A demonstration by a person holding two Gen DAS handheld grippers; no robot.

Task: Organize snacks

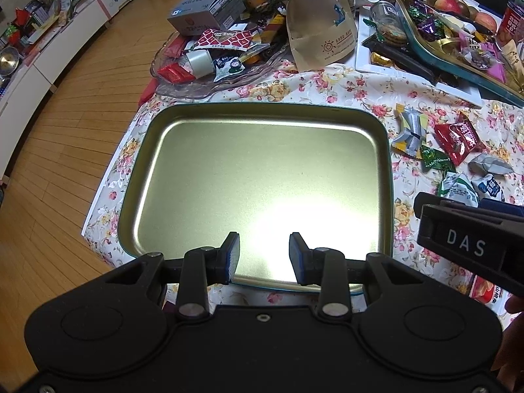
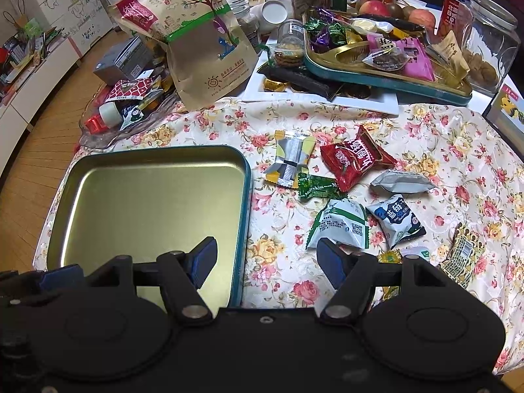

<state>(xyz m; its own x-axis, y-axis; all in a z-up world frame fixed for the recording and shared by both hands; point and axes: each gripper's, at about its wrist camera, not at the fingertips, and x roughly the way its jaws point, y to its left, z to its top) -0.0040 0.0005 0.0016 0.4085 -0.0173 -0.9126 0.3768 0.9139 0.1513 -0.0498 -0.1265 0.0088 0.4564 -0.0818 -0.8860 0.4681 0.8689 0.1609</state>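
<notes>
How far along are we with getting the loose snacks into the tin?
Nothing looks done: the tin holds no snacks. Nothing is in hand either: the left gripper hangs open over the tin, and the right gripper is open over the tablecloth. Left to do: every loose packet beside the tin, including the red packet, green candy and blue-and-white packet.

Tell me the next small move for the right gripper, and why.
Probably ease the right gripper forward and down onto the white-and-green snack packet just ahead of its right finger. Both grippers are open and hold nothing, the teal-rimmed gold metal tin is empty, and the loose wrapped snacks lie on the floral tablecloth beside it.
</notes>
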